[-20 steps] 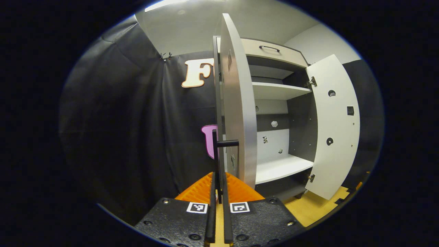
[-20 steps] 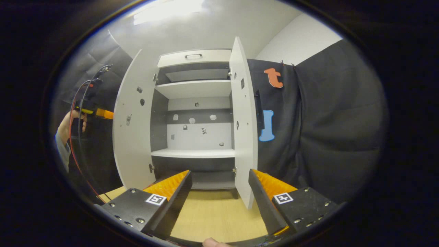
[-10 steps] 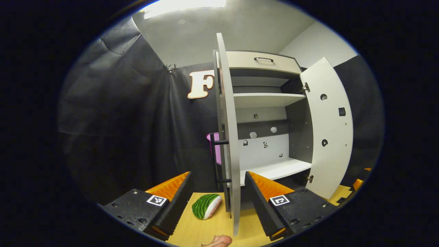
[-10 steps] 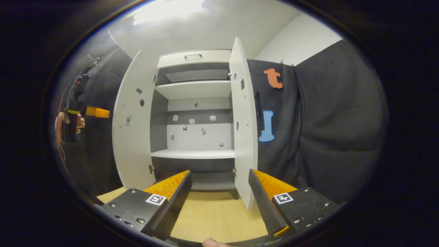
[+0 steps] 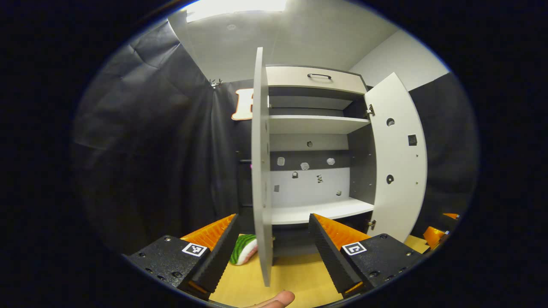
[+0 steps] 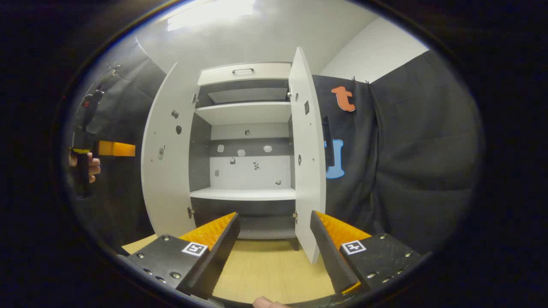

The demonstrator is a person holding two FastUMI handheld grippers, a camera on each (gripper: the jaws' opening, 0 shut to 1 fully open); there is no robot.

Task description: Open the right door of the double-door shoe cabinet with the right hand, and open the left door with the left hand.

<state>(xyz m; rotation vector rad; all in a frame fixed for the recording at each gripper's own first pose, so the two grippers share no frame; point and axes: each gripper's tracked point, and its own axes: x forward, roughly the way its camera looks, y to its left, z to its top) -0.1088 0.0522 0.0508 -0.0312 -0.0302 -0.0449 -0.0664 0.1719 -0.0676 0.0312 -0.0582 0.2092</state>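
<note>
Shoe cabinet (image 6: 244, 141) at the booth's back, both doors swung wide.
Left door (image 5: 260, 171) stands edge-on between the spread, empty fingers of the left gripper (image 5: 269, 246); right door (image 6: 306, 149) hangs near the open right gripper (image 6: 274, 246). Withdraw straight back, clearing door edges.

You've got a watermelon-slice toy (image 5: 242, 249) lying on the wooden floor (image 5: 299, 278) down at the near left, green striped rind up with a bit of the pale edge showing. Black cloth (image 5: 162, 154) drapes the left side and more of it (image 6: 406, 158) hangs on the right, wrinkly in both spots. Behind that, on the far right, there's a plain white wall (image 6: 376, 47), and a bright ceiling light (image 5: 235, 5) up top.
</note>
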